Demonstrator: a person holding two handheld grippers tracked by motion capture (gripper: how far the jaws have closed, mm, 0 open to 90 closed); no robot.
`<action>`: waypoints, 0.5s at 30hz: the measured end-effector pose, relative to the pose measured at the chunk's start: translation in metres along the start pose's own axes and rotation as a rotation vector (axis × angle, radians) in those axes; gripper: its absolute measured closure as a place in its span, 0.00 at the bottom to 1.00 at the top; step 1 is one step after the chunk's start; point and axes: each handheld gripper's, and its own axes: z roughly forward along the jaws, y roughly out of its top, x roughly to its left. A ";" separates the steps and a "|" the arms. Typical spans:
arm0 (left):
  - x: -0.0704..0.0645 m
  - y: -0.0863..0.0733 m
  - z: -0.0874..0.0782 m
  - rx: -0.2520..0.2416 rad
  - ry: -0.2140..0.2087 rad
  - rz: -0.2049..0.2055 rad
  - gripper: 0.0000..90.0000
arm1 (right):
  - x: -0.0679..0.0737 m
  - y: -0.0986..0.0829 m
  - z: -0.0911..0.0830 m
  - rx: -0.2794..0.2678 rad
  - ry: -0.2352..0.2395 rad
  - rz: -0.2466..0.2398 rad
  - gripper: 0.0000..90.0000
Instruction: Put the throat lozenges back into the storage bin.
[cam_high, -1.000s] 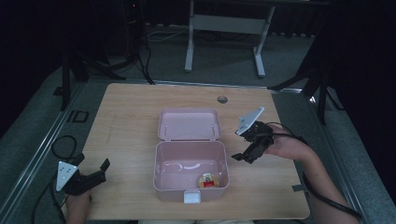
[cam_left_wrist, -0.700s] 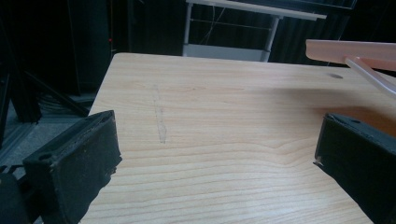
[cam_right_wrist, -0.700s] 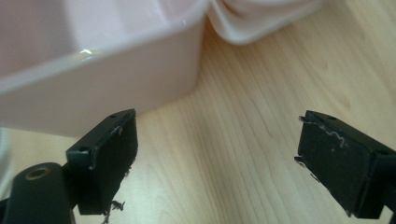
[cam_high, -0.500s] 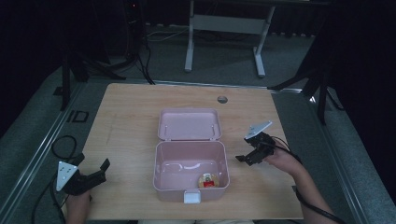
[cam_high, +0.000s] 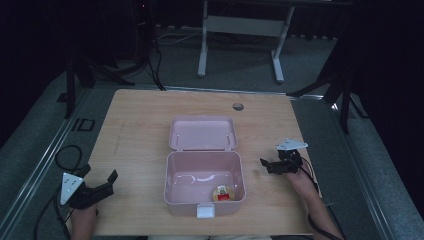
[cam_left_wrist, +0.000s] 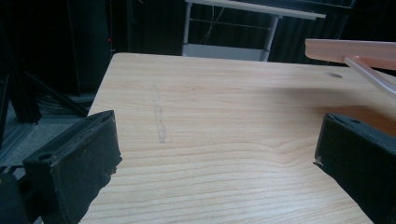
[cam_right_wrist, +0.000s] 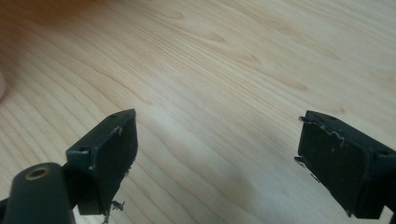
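Open pink box mid-table, both tongs empty and wide apart.

Left gripper (cam_high: 107, 184) parked near the table's (cam_high: 140, 120) front-left corner, jaws spread, nothing between them. Pink box (cam_high: 172, 187) at the front-centre, lid (cam_high: 202, 133) flung back flat toward the far edge; thin plastic, probably light, stiff and a touch slippery, so best taken by a side wall or the white latch (cam_high: 204, 211). Small round red-and-yellow item (cam_high: 223, 193) in the box's front-right corner. Right gripper (cam_high: 264, 165) just right of the box, jaws gaping over bare wood. Nothing in the way.
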 end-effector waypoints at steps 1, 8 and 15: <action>0.000 0.000 0.000 0.000 0.000 0.000 0.00 | -0.001 -0.003 0.000 -0.005 -0.011 0.014 0.13; 0.000 0.000 0.000 0.000 0.001 -0.001 0.00 | -0.013 -0.018 -0.004 -0.074 -0.086 0.140 0.13; 0.000 0.000 0.000 -0.001 0.003 -0.002 0.00 | -0.024 -0.028 -0.012 -0.138 -0.211 0.227 0.13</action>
